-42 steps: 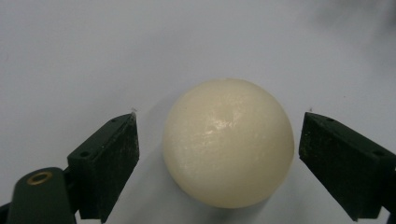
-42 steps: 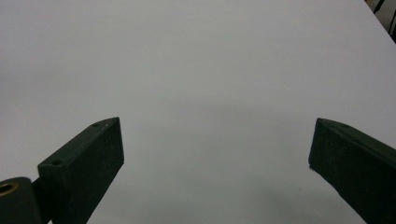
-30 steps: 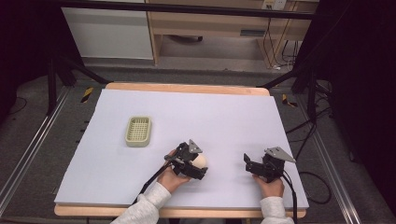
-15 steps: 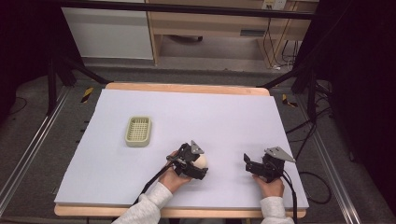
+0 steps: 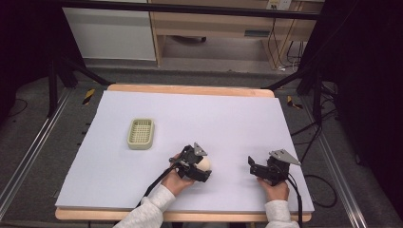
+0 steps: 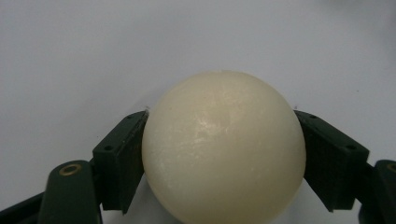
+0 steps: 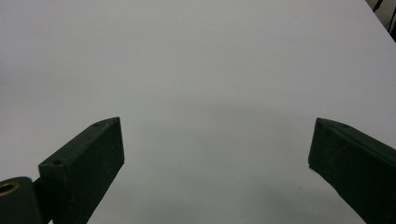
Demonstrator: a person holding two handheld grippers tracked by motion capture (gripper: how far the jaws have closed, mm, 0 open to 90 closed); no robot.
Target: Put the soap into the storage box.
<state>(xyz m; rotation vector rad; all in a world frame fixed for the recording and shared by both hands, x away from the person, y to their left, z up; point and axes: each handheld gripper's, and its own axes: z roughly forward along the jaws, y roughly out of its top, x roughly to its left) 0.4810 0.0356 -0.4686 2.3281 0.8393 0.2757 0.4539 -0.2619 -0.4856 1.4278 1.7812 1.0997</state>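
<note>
A: Two hand-held grippers work over the pale lilac sheet covering the wooden worktop (image 5: 142,190). What does each hold?

B: The left hand-held gripper (image 5: 202,167) has its black jaws closed against opposite flanks of a smooth, cream-white ball (image 6: 223,148); in the left gripper view both pads (image 6: 123,161) press the ball's sides. The right hand-held gripper (image 5: 254,166) holds nothing: its jaws stand wide apart over bare sheet in the right gripper view.

A: Where is the ball?

B: Near the front edge of the worktop, a little left of centre, between the left jaws. Whether it rests on the sheet or is just clear of it cannot be told.

A: What else lies on the sheet?

B: A small pale-green rectangular plastic basket with a slotted floor (image 5: 141,133), well apart from the ball, farther back and to the left. It appears empty.

A: How far along is the work?

B: Judged from this arrangement, the grasp is made and the transfer is not. The basket is the likeliest destination, though that is inference. Carrying the ball back and leftward, lowering it inside the rim and opening the jaws would remain. The right hand-held gripper sits idle near the front right.
</note>
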